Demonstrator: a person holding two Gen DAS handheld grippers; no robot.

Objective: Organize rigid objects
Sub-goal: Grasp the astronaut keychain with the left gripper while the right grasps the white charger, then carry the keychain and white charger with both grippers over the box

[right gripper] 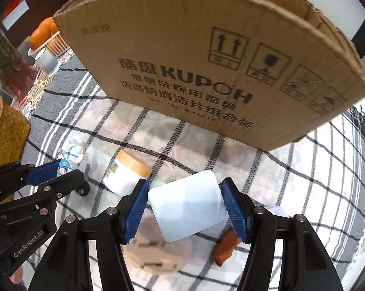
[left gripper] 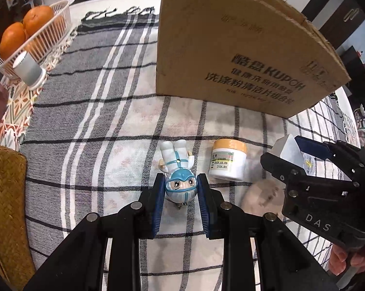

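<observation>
My left gripper (left gripper: pixel 181 195) is shut on the head of a small white-and-blue figurine (left gripper: pixel 176 160), which hangs head-down above the checked cloth. In the right wrist view that left gripper (right gripper: pixel 61 169) shows at the left edge, still holding the figurine (right gripper: pixel 73 151). A white rounded box (right gripper: pixel 186 206) sits between the blue pads of my right gripper (right gripper: pixel 185 208), which is shut on it. The right gripper (left gripper: pixel 301 152) and its white box (left gripper: pixel 285 149) also show at the right of the left wrist view. An open cardboard box (left gripper: pixel 231 43) (right gripper: pixel 206 72) stands just beyond. A white jar with a yellow lid (left gripper: pixel 228 160) (right gripper: pixel 126 172) lies on the cloth between the grippers.
A white basket (left gripper: pixel 58 24) of oranges and a grey cup (left gripper: pixel 28 69) sit at the far left. A woven mat (left gripper: pixel 5 194) lies at the left edge. A blurred beige round thing (right gripper: pixel 155 249) and an orange-brown object (right gripper: pixel 226 245) lie under the right gripper.
</observation>
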